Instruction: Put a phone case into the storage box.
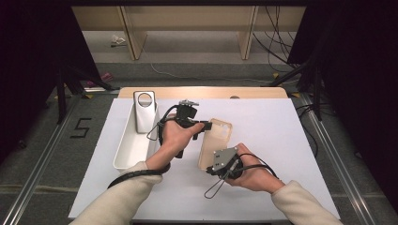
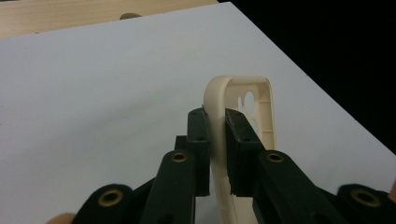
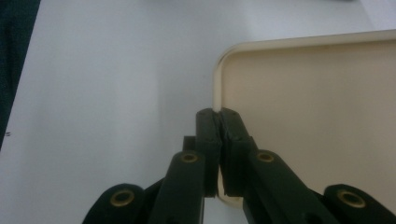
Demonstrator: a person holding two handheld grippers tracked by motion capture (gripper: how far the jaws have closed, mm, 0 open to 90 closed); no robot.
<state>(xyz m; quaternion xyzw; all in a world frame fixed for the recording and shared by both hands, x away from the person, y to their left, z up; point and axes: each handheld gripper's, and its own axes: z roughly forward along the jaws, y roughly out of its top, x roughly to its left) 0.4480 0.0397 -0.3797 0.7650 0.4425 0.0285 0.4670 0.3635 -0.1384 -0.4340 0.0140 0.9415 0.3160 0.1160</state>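
Observation:
A beige phone case (image 1: 217, 140) lies slightly lifted in the middle of the white sheet, held from two sides. My left gripper (image 1: 208, 125) is shut on its upper left edge; in the left gripper view the pads (image 2: 201, 135) clamp the case's side wall (image 2: 261, 98), with the camera cut-out beyond them. My right gripper (image 1: 209, 169) is shut on the case's lower left corner. In the right gripper view its jaws (image 3: 218, 114) pinch the thin rim of the case (image 3: 317, 116).
A long white tray (image 1: 123, 140) stands to the left of my left hand, with a grey phone case (image 1: 144, 112) leaning upright at its far end. The white sheet (image 1: 272, 187) covers a wooden table (image 1: 202, 92). Dark curtains flank both sides.

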